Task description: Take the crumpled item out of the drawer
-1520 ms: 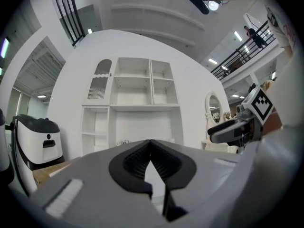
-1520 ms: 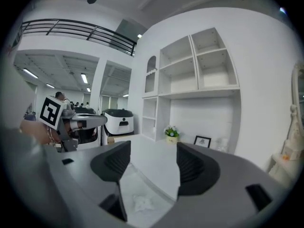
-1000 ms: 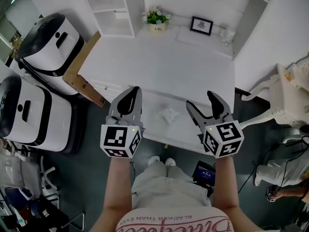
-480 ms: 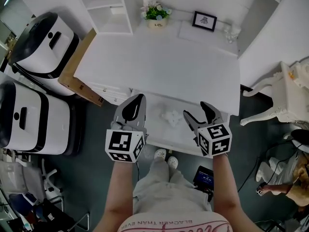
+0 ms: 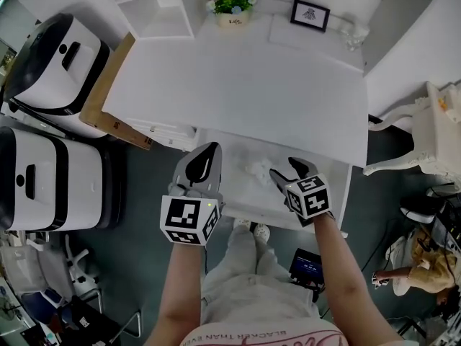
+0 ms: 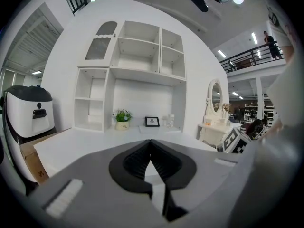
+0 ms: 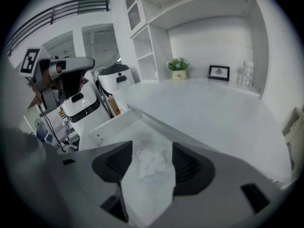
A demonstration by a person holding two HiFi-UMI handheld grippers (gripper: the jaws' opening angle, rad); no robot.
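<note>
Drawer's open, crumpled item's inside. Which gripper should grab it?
Right. The right gripper points down into the drawer with the crumpled white item framed between its open jaws, which have just been closing slightly, not yet touching it. The left gripper is shut and aimed over the desk top.

Right hand-held gripper [image 7: 152, 148]: jaws apart, have just been closing a little, pads not pressing on anything. White crumpled item [image 7: 152, 164] is framed between them and lies on the floor of the open white drawer [image 7: 113, 125]. White tabletop [image 7: 213, 109] stretches beyond. At its back stand a potted plant [image 7: 178, 70], a picture frame [image 7: 218, 72] and glass jars [image 7: 244, 80]. Black-and-white machine [image 7: 116, 82] at left.
</note>
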